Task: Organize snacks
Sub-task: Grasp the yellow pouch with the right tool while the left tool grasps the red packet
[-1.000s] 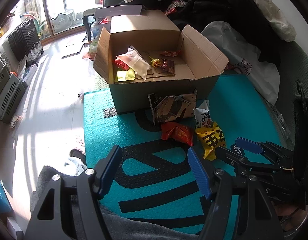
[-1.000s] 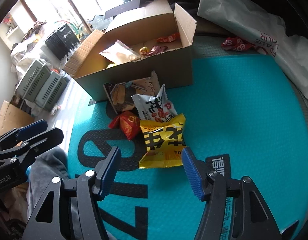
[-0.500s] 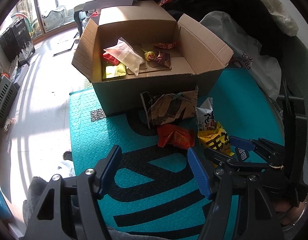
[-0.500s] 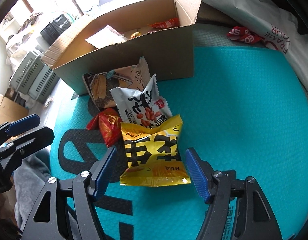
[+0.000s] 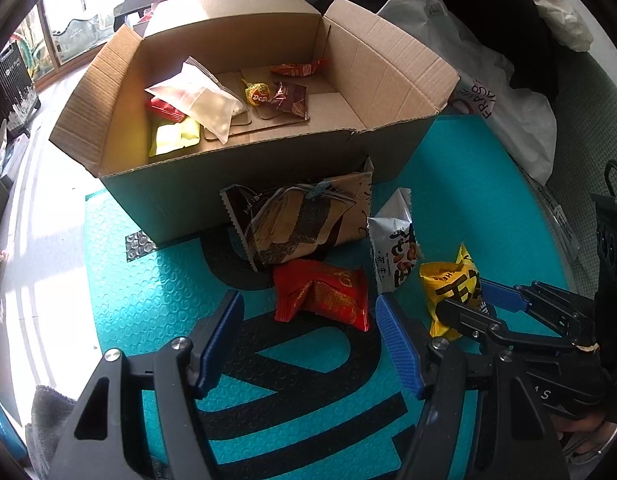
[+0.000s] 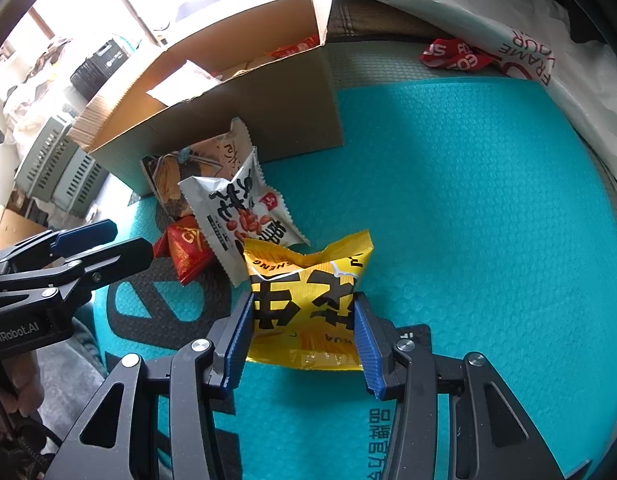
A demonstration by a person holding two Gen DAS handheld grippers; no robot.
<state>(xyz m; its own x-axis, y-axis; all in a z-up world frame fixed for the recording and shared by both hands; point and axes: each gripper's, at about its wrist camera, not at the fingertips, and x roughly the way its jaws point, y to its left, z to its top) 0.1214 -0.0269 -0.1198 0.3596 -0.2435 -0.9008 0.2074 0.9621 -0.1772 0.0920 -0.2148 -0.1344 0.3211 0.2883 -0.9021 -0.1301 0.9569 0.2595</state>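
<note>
An open cardboard box (image 5: 228,184) holding several snacks stands on a teal mat (image 6: 448,200). In front of it lie a brown bag (image 5: 300,220), a white peanut bag (image 6: 236,212), a red packet (image 5: 324,292) and a yellow bag (image 6: 304,280). My right gripper (image 6: 304,304) straddles the yellow bag. Its jaws are closing, and both blue pads press the bag's sides, so the foil buckles. My left gripper (image 5: 308,304) stands open just short of the red packet with nothing between its fingers. Each gripper shows in the other's view: the right gripper (image 5: 464,296), the left gripper (image 6: 128,238).
A white plastic bag (image 6: 488,20) and a crumpled red wrapper (image 6: 452,54) lie beyond the mat on the right. Grey crates (image 6: 48,164) stand on the floor at the left. Dark clothing is piled behind the box.
My right gripper came down over the yellow bag and its jaws narrowed onto it, crumpling it. My left gripper moved forward and down toward the red packet and the box.
</note>
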